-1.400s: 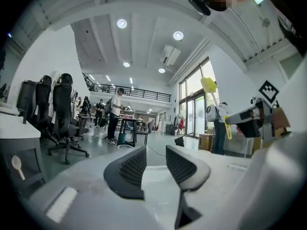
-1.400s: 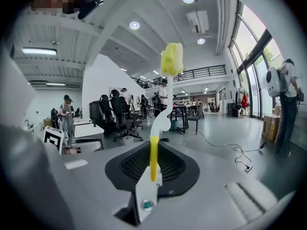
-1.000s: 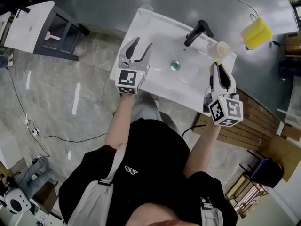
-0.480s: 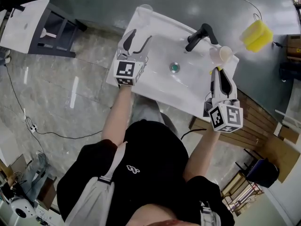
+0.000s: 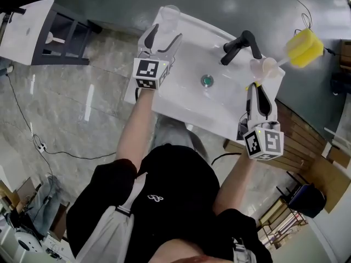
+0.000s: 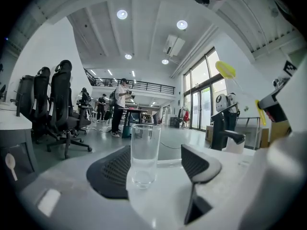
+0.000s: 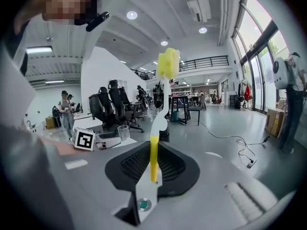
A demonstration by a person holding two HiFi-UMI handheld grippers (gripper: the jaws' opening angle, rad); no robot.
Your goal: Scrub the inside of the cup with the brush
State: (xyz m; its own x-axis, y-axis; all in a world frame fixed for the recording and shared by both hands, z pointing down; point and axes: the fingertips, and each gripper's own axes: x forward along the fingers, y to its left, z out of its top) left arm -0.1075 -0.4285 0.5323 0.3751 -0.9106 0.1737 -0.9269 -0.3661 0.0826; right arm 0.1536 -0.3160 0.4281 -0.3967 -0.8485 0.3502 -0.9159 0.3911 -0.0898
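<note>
At the far left corner of the white sink (image 5: 184, 95), a tall, clear, straight-sided cup (image 5: 170, 14) is standing upright on the rim. The left gripper (image 5: 167, 32) is pointing at it. Its jaws have just been opening wide, and the cup is sitting between their tips, untouched. The right gripper (image 5: 259, 89) is clamping the yellow-and-white handle of the brush (image 5: 303, 47), whose yellow sponge head is poking past the sink's right corner.

Black T-shirt (image 5: 176, 188), small white logo (image 5: 153, 198), grey shoulder straps (image 5: 112, 230).
</note>
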